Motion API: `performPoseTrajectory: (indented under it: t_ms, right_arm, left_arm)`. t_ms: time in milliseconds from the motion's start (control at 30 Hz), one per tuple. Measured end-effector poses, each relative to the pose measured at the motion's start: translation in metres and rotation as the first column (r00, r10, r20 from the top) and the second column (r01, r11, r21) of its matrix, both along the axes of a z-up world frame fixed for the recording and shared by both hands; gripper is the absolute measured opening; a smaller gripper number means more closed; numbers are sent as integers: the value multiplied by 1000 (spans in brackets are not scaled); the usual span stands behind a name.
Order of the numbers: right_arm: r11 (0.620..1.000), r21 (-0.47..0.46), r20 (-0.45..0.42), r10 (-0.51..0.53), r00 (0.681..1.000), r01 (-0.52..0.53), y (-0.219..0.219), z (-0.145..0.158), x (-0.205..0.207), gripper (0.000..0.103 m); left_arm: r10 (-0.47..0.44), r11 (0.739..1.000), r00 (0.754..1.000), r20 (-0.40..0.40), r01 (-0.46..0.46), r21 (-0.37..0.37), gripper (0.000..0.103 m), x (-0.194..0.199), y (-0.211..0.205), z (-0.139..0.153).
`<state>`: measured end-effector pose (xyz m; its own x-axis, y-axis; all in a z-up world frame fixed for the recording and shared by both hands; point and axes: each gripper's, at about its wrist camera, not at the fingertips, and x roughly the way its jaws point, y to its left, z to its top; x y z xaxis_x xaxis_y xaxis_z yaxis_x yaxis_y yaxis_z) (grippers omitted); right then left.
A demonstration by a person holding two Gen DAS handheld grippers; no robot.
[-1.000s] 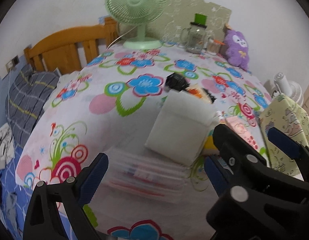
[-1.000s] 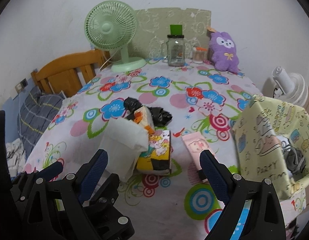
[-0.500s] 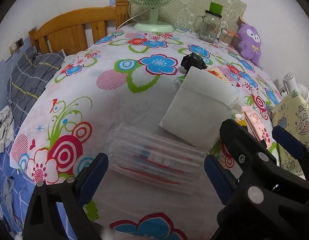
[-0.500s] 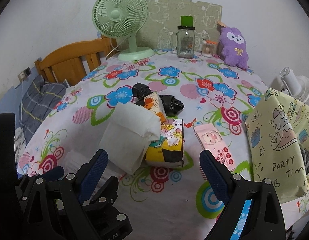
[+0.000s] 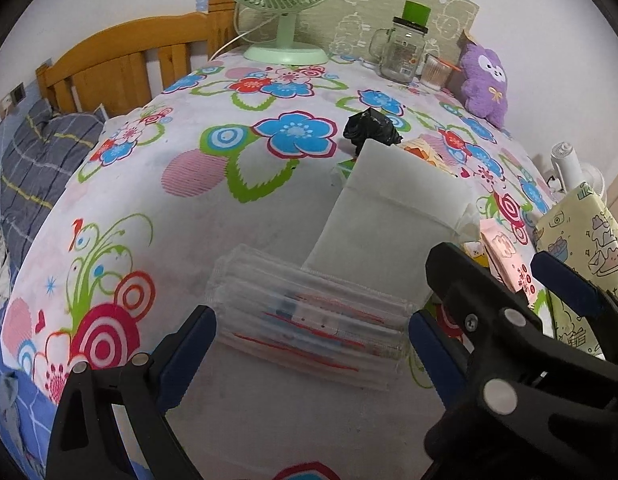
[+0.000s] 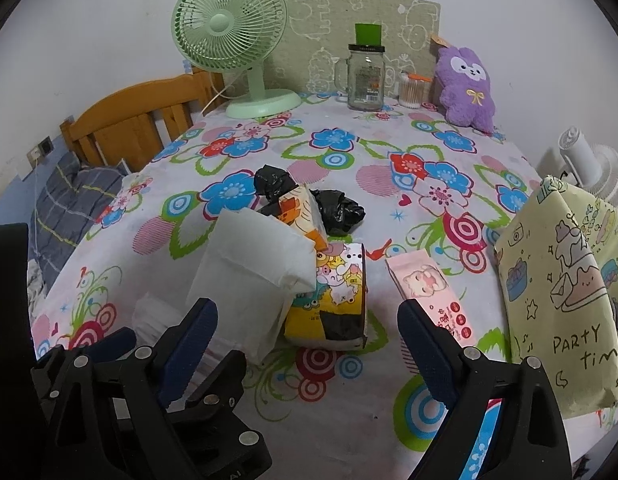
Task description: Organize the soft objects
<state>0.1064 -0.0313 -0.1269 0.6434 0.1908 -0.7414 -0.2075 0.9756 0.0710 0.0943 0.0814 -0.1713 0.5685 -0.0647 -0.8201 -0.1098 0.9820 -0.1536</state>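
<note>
Hovering with jaws spread wide and empty, the left gripper (image 5: 311,334) frames a clear pack of masks (image 5: 309,320); the right gripper (image 6: 305,328) also gapes empty over the floral tablecloth (image 6: 349,160).

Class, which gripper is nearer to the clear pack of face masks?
Left. The left gripper hangs open right over the mask pack; the right gripper hangs open beside it, over the yellow tissue pack.

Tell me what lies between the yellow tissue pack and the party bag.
In the right wrist view, a pink wipes pack lies flat on the flowered tablecloth, between the yellow tissue pack and the party bag, touching neither.
</note>
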Motion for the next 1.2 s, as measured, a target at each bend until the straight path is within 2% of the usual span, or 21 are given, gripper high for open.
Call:
performPoseTrajectory:
  t_ms: [167,300,467,567,667,733,833,1033,1200]
  right_arm:
    - [1000,-9,-4,19,1000,-19,7,-1,6,90]
    - [999,-1,-4,43,999,-43,14,1,10,86]
    - [999,-4,-12,53,999,-53,22,-1,17,80]
    - [998,0,-44,59,997,-59,25,-8,21,72]
    - [998,0,-71,65,995,-65,28,-15,24,58]
    - [998,-7,-68,66,995,-67,30,-16,23,44]
    - [998,7,-78,66,995,-66,31,-18,23,35]
    - [998,21,-68,65,996,-64,28,-17,18,23]
    - [997,34,-60,67,996,-65,25,-14,14,17]
  left_arm:
    - [-18,1000,1000,-6,18,10,100,6,5,0]
    - [-24,999,1000,3,24,49,100,8,10,5]
    - [-77,994,997,-10,77,80,103,16,12,2]
    - [-96,993,995,-23,98,69,103,19,13,-4]
    - [-98,993,995,-31,100,66,103,20,13,-7]
    - [-97,993,995,-27,99,64,103,20,13,-8]
    - [-101,992,995,-25,102,73,103,20,11,-8]
    - [-104,991,994,-20,106,80,96,17,9,-7]
    - [-96,992,995,-15,97,86,93,14,6,-5]
